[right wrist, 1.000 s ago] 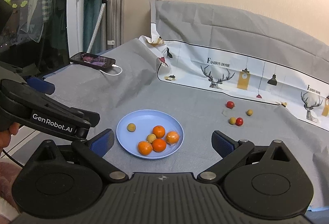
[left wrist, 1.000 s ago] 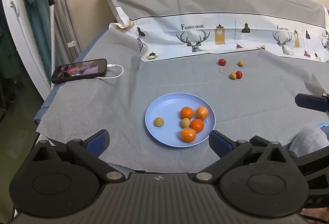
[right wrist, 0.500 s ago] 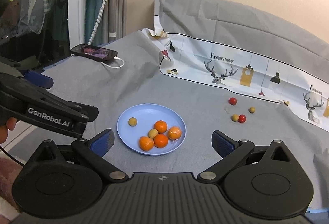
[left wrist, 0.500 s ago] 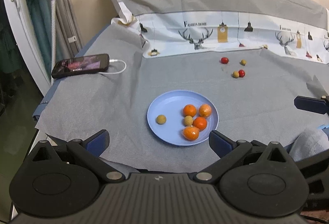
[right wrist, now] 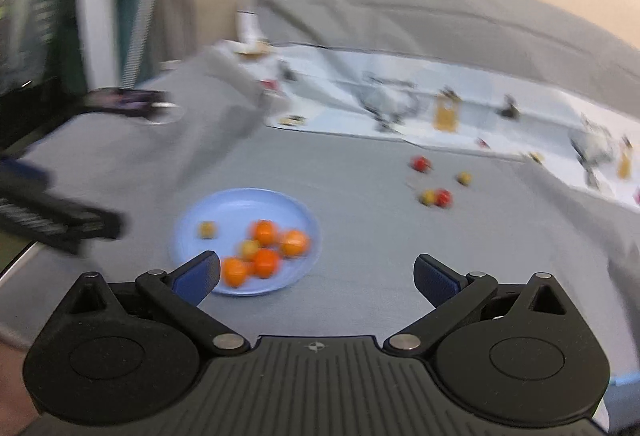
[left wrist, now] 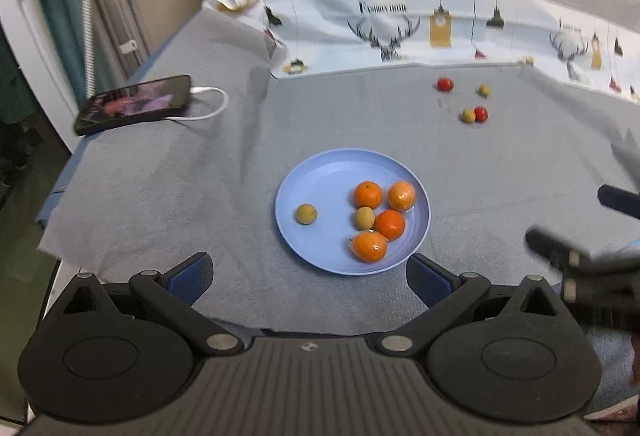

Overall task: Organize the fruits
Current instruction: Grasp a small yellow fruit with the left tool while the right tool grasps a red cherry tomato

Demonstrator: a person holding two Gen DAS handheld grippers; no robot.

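Grey non-woven cloth (left wrist: 168, 172) covers the whole work surface in front of you, with a white printed strip of deer heads and hanging lamps (left wrist: 440, 24) running along its far edge under the beige wall. Your left gripper (left wrist: 308, 276) has its blue-padded jaws spread wide with nothing between them, and the round light-blue plastic plate (left wrist: 320, 180) lies just beyond them, its near rim almost level with the fingertips and nearer your right-hand finger. Your right gripper (right wrist: 316, 276) is likewise spread wide and empty; in its blurred view the same plate (right wrist: 240, 202) sits ahead and to the left, its near edge partly hidden behind the left-hand finger. Count what is on the plate: four orange mandarins (left wrist: 368, 194) bunched together on its right half, and two small yellow-brown round fruits (left wrist: 306, 214), one alone on the left side, the other touching the mandarins. Well beyond the plate, toward the printed strip, four loose fruits lie on the cloth: two small red round fruits (left wrist: 445, 84) and two more yellow-brown ones (left wrist: 484, 90), one red and one yellow-brown touching each other as a pair, the other two lying apart. At the far left a black smartphone with a lit screen (left wrist: 134, 110) rests on the cloth with a white charging cable (left wrist: 208, 104) plugged in
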